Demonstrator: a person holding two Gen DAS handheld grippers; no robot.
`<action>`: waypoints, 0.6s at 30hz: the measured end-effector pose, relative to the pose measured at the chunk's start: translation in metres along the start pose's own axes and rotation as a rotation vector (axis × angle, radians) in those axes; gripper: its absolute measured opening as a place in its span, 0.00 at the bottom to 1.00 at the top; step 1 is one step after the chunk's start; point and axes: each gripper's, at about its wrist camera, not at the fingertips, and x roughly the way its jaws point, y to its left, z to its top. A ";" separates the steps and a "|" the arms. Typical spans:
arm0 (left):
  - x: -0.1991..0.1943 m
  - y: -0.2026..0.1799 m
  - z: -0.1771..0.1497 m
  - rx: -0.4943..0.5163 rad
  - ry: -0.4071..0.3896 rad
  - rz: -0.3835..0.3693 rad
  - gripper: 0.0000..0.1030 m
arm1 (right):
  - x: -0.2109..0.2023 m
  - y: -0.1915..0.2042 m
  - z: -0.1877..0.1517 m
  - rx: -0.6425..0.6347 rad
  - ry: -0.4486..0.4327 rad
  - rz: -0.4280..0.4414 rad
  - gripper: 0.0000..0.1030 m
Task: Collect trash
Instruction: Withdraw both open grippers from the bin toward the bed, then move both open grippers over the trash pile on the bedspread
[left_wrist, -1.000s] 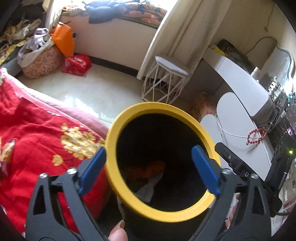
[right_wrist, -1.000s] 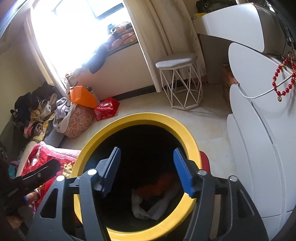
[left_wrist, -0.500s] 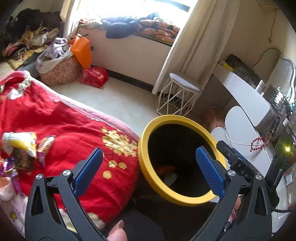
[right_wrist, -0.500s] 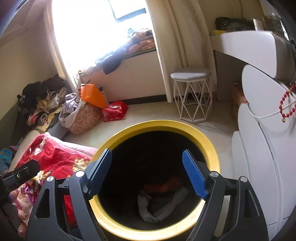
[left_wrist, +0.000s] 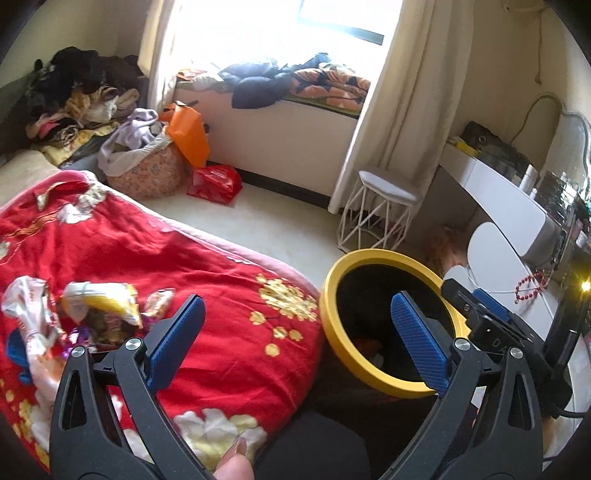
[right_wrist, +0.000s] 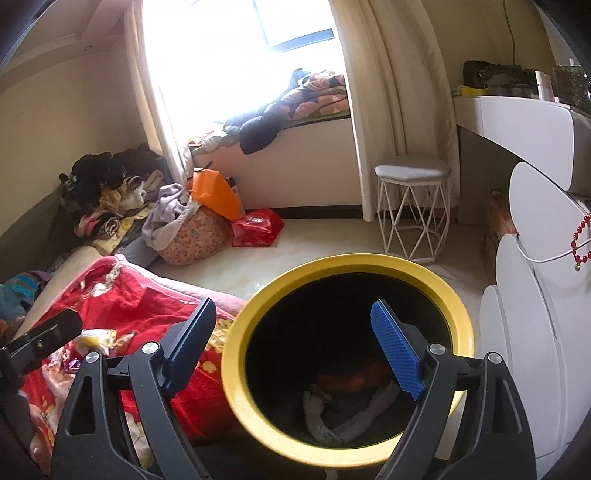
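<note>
Beside the bed stands a round bin (right_wrist: 345, 373) with a thick, smooth yellow rim and a black inside; crumpled white paper and something orange lie at its bottom. Left of the bin, a red quilt (left_wrist: 192, 280) with gold and white flower patterns covers the bed, its surface soft and rumpled. On the quilt, well left of the bin, lies a heap of crinkled snack wrappers (left_wrist: 85, 314), shiny foil and plastic in white, yellow and purple.

Beyond the bin, across a pale glossy floor, a white wire-frame stool (right_wrist: 412, 210) with a padded grey seat stands by a long cream curtain (left_wrist: 399, 110). Farther left of the stool, a red plastic bag (left_wrist: 214, 182), an orange bag (left_wrist: 186, 134) and a floral fabric basket (left_wrist: 147, 173) stuffed with clothes sit below the window ledge. Right of the bin, a white cabinet with rounded panels (right_wrist: 535, 314) carries a string of red beads (left_wrist: 532, 284).

Over the bin's mouth the right gripper (right_wrist: 291, 350) tilts downward, its ribbed blue pads opening with nothing between them. The left gripper (left_wrist: 295, 339) hangs above the quilt's edge and the bin's near rim, angled down, fingers spread wide and empty; a fingertip (left_wrist: 232, 465) shows at its base. Nothing blocks the way from the wrappers to the bin.
</note>
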 end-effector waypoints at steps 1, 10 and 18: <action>-0.003 0.003 0.000 -0.003 -0.008 0.010 0.90 | -0.001 0.003 0.000 -0.004 -0.001 0.003 0.81; -0.023 0.030 -0.004 -0.036 -0.045 0.067 0.90 | -0.014 0.028 -0.003 -0.041 -0.027 0.033 0.87; -0.033 0.050 -0.007 -0.075 -0.057 0.090 0.90 | -0.019 0.052 -0.008 -0.088 -0.027 0.074 0.88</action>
